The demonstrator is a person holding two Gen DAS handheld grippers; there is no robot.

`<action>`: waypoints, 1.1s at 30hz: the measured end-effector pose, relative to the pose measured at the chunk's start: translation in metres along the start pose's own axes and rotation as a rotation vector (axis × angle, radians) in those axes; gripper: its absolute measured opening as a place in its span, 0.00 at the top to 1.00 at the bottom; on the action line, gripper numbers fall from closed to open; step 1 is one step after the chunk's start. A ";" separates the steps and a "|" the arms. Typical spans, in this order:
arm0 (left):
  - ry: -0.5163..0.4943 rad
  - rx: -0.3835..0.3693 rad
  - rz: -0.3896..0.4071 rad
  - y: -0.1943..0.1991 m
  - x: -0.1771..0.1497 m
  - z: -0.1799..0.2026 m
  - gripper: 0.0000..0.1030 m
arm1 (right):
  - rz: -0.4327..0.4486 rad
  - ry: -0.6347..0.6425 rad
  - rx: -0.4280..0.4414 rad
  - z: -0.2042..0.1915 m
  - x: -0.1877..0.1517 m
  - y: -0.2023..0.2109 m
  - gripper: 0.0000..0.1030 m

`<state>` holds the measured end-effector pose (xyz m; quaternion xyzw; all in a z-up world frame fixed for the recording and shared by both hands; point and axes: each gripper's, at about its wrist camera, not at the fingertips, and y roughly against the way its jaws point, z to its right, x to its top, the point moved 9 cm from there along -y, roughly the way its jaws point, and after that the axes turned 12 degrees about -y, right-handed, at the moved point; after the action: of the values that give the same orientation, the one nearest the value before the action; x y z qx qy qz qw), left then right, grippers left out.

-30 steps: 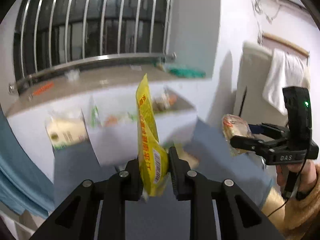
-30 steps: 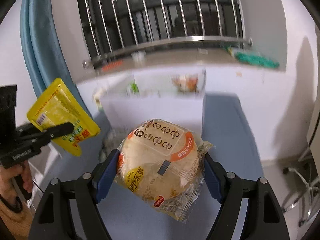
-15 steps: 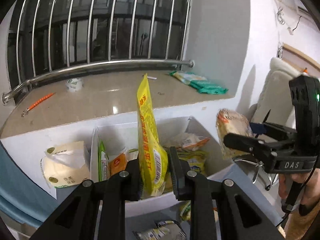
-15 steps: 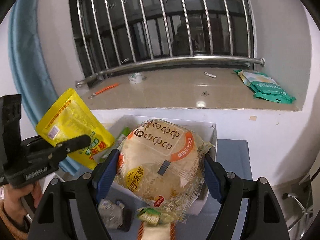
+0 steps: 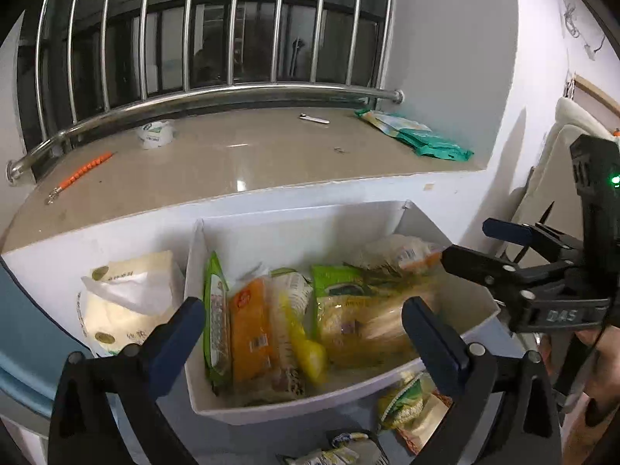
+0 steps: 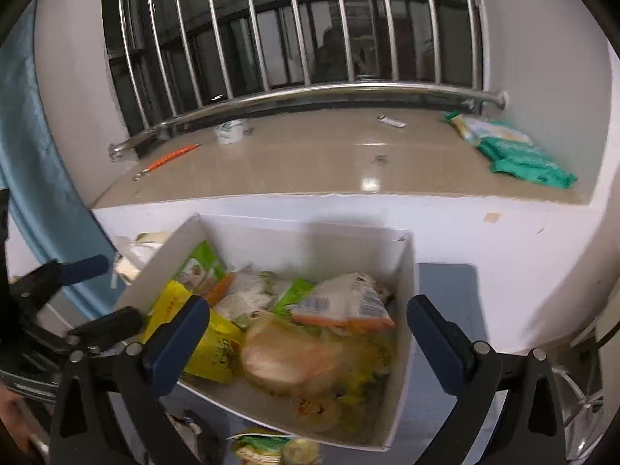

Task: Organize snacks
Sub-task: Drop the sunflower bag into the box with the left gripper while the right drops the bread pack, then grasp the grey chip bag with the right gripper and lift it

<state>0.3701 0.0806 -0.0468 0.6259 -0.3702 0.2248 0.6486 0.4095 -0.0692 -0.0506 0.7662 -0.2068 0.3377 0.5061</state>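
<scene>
Left gripper (image 5: 302,323): jaws apart, empty, above the white box (image 5: 310,215).
Right gripper (image 6: 306,327): jaws apart, empty.
Snacks: yellow pouch (image 6: 211,343) and round bun (image 6: 290,356) inside the box.
Advice: next, lift both grippers straight up, and take the loose packets (image 5: 414,410) in front of the box.

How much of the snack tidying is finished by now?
Mostly done: the white box holds many packets, including the yellow pouch and round bun. Both grippers, left and right, are open and empty. A few packets lie outside the box.
</scene>
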 end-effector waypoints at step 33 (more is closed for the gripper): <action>0.141 0.019 0.087 0.197 -0.192 0.076 0.00 | -0.040 0.035 0.227 -0.053 -0.202 0.117 0.00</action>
<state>0.0862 0.0618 -0.0706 0.5981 -0.3483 0.2998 0.6566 0.1772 -0.0725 -0.1089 0.8166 -0.1432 0.3621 0.4260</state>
